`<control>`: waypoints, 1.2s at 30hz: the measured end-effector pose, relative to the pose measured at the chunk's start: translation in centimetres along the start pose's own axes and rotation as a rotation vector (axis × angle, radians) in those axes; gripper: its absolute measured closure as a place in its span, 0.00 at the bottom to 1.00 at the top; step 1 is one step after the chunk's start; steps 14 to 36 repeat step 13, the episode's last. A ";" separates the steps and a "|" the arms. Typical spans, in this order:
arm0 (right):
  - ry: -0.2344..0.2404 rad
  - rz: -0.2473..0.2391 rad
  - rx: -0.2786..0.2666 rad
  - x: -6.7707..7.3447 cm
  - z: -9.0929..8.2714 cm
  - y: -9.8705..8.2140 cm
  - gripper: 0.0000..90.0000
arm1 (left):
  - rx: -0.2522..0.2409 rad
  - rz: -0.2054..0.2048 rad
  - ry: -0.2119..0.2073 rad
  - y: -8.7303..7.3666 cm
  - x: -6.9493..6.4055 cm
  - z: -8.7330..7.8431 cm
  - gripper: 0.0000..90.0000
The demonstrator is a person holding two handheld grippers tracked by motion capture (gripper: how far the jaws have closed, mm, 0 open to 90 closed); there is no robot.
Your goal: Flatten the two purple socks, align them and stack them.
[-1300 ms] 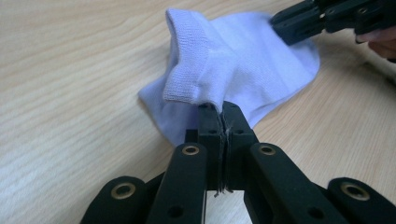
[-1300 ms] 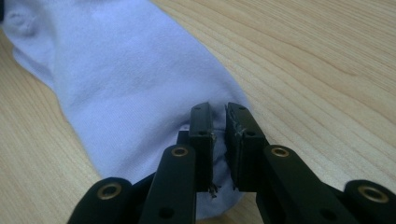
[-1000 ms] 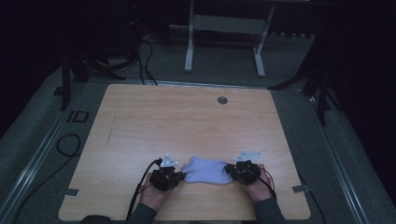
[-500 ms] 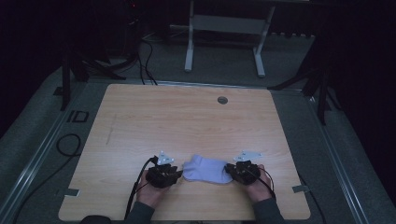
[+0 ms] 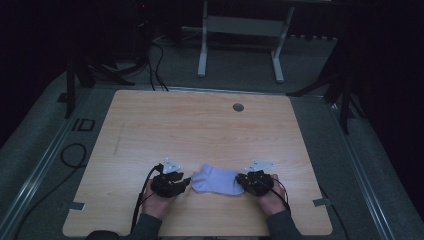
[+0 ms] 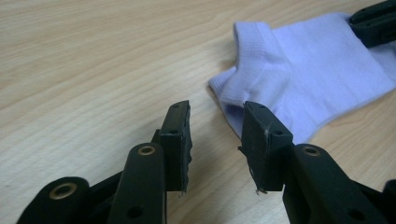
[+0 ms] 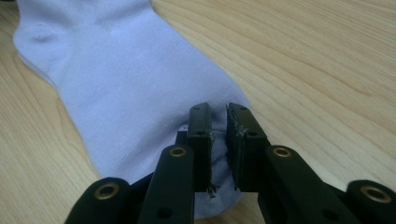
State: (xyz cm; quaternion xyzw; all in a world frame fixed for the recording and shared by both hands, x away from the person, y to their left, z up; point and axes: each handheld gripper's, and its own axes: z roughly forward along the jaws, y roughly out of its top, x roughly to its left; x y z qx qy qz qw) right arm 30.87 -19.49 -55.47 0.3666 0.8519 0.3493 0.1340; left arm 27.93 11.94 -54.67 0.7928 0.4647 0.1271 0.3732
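A pale lilac ankle sock (image 5: 216,181) lies flat near the front edge of the wooden table (image 5: 200,130). My left gripper (image 5: 186,181) sits just left of the sock's cuff. Its jaws have just been opening. In the left gripper view the left gripper (image 6: 215,114) stands open with bare wood between its pads, and the sock (image 6: 317,79) lies just beyond the tips. My right gripper (image 5: 241,180) is at the toe end. In the right gripper view the right gripper (image 7: 214,109) has its jaws pinched together on the sock (image 7: 126,79).
A round grommet (image 5: 238,107) sits in the table's far middle. A grey metal stand (image 5: 240,30) is on the floor behind the table. Cables (image 5: 75,155) lie on the floor at the left. The person's hands reach in from the table's front edge.
My left gripper has let go of the sock's cuff, opened, and drawn slightly left of it. The right gripper has kept still at the toe.
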 end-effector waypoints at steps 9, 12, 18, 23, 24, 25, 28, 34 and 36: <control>0.055 0.033 -0.119 -0.5 -1.5 0.2 0.88 | -0.010 -0.021 0.026 0.1 1.1 -0.4 0.68; 0.018 0.049 -0.135 -1.4 -2.2 0.0 0.88 | -0.011 -0.024 0.044 0.2 1.6 -0.3 0.68; -0.001 0.052 -0.133 -1.6 -2.3 0.0 0.88 | -0.011 -0.024 0.044 0.2 1.6 -0.3 0.68; -0.001 0.052 -0.133 -1.6 -2.3 0.0 0.88 | -0.011 -0.024 0.044 0.2 1.6 -0.3 0.68; -0.001 0.052 -0.133 -1.6 -2.3 0.0 0.88 | -0.011 -0.024 0.044 0.2 1.6 -0.3 0.68; -0.001 0.052 -0.133 -1.6 -2.3 0.0 0.88 | -0.011 -0.024 0.044 0.2 1.6 -0.3 0.68; -0.001 0.052 -0.133 -1.6 -2.3 0.0 0.88 | -0.011 -0.024 0.044 0.2 1.6 -0.3 0.68; -0.001 0.052 -0.133 -1.6 -2.3 0.0 0.88 | -0.011 -0.024 0.044 0.2 1.6 -0.3 0.68; -0.001 0.052 -0.133 -1.6 -2.3 0.0 0.88 | -0.011 -0.024 0.044 0.2 1.6 -0.3 0.68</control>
